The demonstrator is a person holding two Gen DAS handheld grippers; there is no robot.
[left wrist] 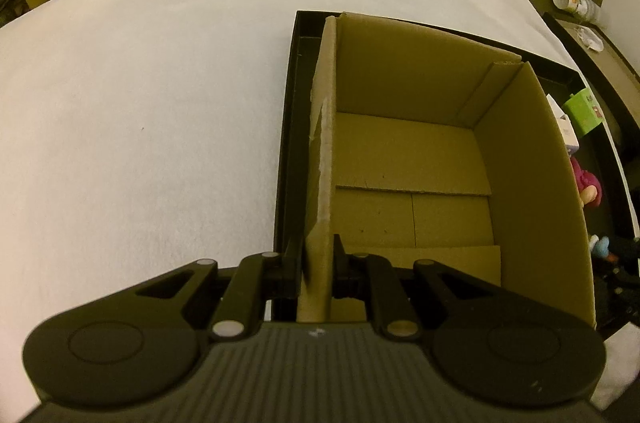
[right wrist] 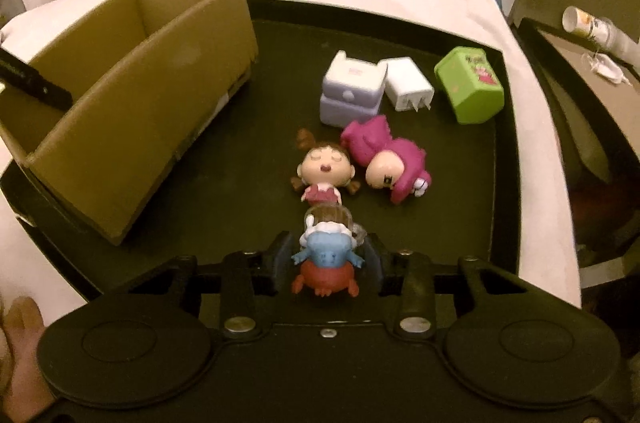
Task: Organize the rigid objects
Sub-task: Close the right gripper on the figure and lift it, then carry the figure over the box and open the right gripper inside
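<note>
right fingers clamp blue-and-red figurine, lying flat.

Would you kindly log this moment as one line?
left gripper: shut on cardboard box wall | right gripper: shut on blue figurine | tray: five items left

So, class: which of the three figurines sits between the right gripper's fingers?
The blue-and-red figurine, at the right gripper; the sleeping doll and pink-hooded doll lie farther off.

A white-covered bed carries a black tray that lies near its right edge.
</note>
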